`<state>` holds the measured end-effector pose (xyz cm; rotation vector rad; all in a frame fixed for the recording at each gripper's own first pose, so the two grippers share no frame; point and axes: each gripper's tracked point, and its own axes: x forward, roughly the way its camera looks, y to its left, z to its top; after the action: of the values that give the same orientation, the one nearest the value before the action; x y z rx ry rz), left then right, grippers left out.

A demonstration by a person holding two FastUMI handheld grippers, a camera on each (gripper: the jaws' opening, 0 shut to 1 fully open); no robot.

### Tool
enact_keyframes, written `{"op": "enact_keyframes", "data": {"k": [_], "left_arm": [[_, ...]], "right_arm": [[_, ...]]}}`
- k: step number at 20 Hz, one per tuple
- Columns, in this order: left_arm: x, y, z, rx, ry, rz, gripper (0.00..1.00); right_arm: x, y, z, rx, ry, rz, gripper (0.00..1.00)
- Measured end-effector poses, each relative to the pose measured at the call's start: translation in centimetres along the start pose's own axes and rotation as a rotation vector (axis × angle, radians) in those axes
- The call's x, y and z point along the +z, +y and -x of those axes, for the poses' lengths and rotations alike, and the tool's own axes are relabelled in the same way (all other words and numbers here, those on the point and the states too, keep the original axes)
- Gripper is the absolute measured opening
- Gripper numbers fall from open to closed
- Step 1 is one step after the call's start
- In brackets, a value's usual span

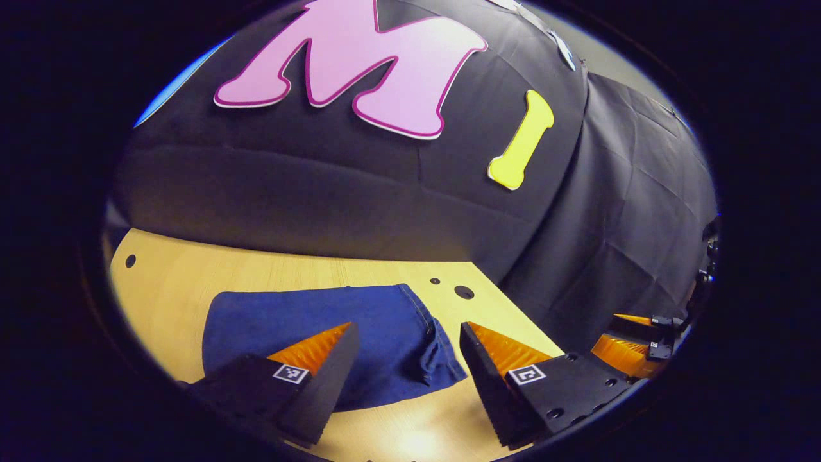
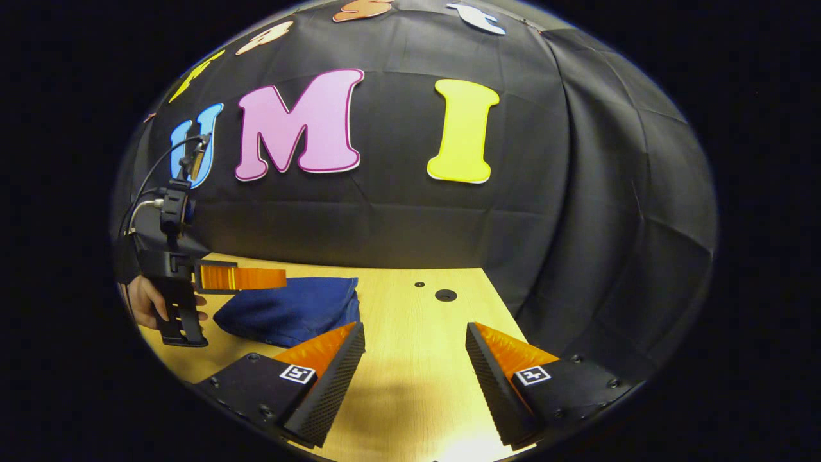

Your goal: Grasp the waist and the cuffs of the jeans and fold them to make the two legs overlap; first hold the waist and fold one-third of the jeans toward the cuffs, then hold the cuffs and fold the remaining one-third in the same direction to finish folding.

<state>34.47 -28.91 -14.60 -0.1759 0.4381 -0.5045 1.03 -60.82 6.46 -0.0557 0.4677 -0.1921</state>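
Observation:
The blue jeans (image 1: 333,333) lie folded into a compact bundle on the wooden table (image 1: 179,282). My left gripper (image 1: 407,346) hovers open just above and in front of the bundle, fingers wide apart, with nothing between them. In the right gripper view the same folded jeans (image 2: 288,311) sit to the left, and my right gripper (image 2: 414,350) stands open over bare table to their right. The left gripper (image 2: 269,278) shows there too, held by a hand (image 2: 147,298) above the bundle. The right gripper's fingers (image 1: 632,350) appear at the far right of the left gripper view.
The table has small round holes (image 1: 463,292) near its back right corner (image 2: 444,295). The black cloth wall (image 2: 397,218) closes off the back and right side of the table. A cable (image 2: 147,186) runs from the left gripper's body.

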Motion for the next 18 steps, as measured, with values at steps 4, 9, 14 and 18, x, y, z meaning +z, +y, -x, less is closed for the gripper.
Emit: {"op": "enact_keyframes", "data": {"k": [4,9,14,18], "left_arm": [[4.1,1.0,7.4,0.045,-0.11,-0.099,0.97],[8.8,2.1,18.8,0.135,-0.243,-0.184,0.96],[11.4,3.4,29.9,0.203,-0.37,-0.177,0.96],[11.0,5.3,36.7,0.256,-0.41,-0.149,0.96]], "right_arm": [[3.6,2.4,3.1,0.015,-0.06,-0.007,0.96],[8.4,5.8,7.9,0.025,-0.144,0.031,0.96],[13.6,10.8,13.8,0.067,-0.257,0.03,0.96],[15.2,14.5,18.5,0.098,-0.31,0.003,0.96]]}}
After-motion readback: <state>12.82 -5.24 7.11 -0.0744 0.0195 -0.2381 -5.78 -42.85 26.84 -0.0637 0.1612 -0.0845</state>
